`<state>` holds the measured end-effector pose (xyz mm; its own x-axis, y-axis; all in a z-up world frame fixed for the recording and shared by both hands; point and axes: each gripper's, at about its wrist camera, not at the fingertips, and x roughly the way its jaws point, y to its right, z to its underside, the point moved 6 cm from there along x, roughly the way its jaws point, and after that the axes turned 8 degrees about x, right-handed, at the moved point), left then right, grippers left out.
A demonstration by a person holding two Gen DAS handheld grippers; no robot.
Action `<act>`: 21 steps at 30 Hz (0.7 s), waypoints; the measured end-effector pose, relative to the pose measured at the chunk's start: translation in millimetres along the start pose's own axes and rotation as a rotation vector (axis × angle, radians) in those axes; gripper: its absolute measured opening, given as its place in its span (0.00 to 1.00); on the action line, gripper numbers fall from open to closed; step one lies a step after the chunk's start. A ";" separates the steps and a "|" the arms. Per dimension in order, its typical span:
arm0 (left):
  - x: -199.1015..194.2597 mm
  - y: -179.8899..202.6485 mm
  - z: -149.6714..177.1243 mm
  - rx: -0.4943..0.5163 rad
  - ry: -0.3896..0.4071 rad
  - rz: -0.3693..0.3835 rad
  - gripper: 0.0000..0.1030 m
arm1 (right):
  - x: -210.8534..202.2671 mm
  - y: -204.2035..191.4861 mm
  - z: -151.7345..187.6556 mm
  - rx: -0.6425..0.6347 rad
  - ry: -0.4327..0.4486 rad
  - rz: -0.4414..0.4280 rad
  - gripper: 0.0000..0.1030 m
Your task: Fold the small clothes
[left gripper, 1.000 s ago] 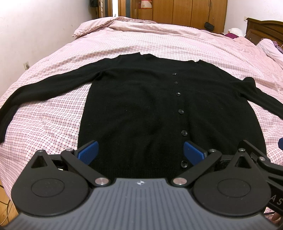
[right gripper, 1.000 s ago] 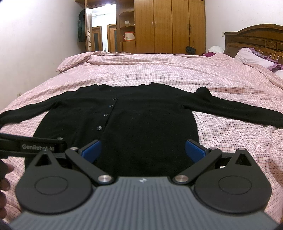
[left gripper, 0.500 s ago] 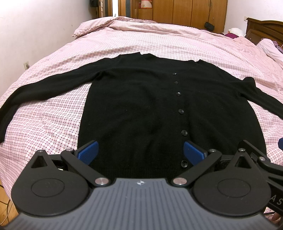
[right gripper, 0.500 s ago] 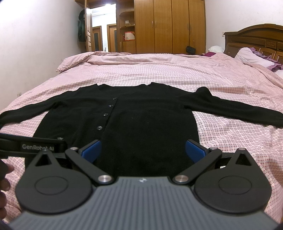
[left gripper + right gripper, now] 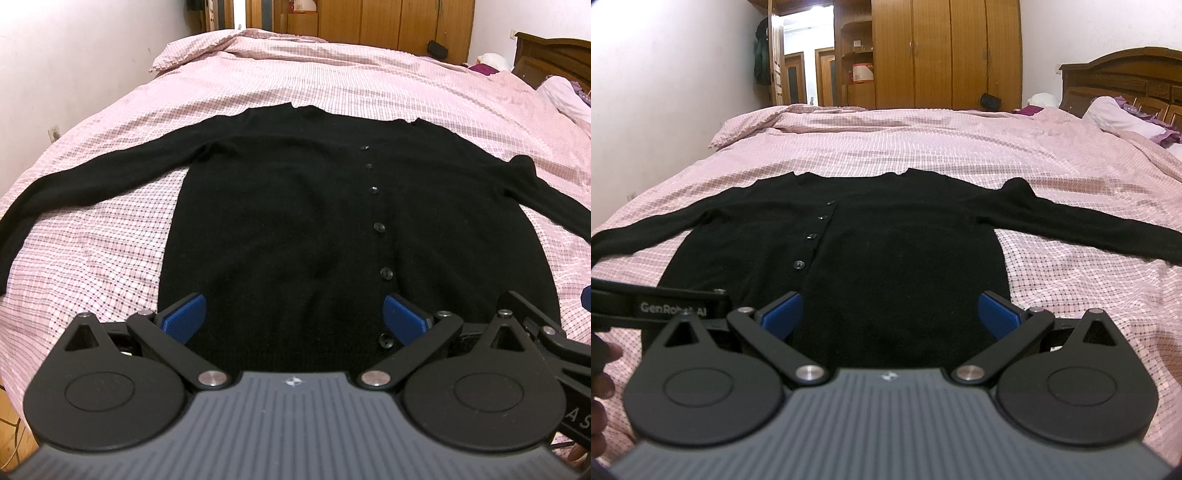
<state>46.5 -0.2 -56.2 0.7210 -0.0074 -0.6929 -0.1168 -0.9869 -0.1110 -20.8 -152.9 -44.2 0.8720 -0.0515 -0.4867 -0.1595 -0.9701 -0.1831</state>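
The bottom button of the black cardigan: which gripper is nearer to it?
Left. The bottom button lies just inside the left gripper's right finger; the right gripper hovers over the hem farther right.

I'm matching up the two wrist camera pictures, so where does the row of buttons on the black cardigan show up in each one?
Left wrist: row of buttons runs right of centre, down toward the right fingertip.
Right wrist: row of buttons sits left of centre, slanting down-left.
Shared landmark: the wooden wardrobe behind the bed.
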 end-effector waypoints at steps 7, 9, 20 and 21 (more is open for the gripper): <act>10.4 3.3 -3.4 0.018 -0.022 0.005 1.00 | 11.7 2.7 0.2 0.002 -0.021 -0.022 1.00; 13.2 4.7 -6.8 0.027 -0.019 0.014 1.00 | 14.9 3.1 -0.9 0.003 -0.027 -0.036 1.00; 34.9 13.2 -52.1 0.028 -0.034 0.100 1.00 | 36.5 41.9 -32.5 0.090 -0.032 -0.052 1.00; 37.3 14.3 -57.6 0.027 -0.034 0.104 1.00 | 38.2 50.3 -37.3 0.107 -0.032 -0.043 1.00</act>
<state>111.1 -23.9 -42.6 0.6803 -0.1035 -0.7256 -0.2084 -0.9764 -0.0561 21.8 -212.6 -40.1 0.8643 -0.0010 -0.5030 -0.1718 -0.9404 -0.2935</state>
